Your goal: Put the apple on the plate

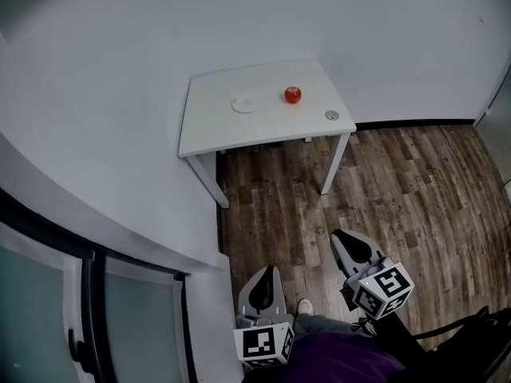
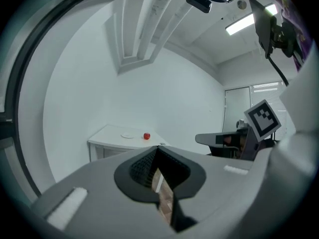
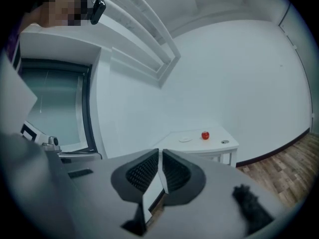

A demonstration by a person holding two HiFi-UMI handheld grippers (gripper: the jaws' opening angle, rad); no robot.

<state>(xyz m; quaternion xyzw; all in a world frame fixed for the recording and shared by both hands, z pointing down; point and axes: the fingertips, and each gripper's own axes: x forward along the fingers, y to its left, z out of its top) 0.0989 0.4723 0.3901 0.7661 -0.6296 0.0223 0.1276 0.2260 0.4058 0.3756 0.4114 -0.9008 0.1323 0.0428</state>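
The apple (image 1: 293, 95) sat on the white counter (image 1: 215, 126) toward its back edge, right of the middle. The small plate (image 1: 244, 103) lay near it on the left, the two apart and not touching. A little grey round thing (image 1: 331, 115) rested by the front right corner. The person stood well back on the wooden floor (image 1: 399, 182), so both tools hung low and close to the body. The left gripper (image 1: 266, 282) and the right gripper (image 1: 349, 246) each had their jaws pressed together on nothing, which seemed sensible with nothing within reach. To my eye, the job had not begun.
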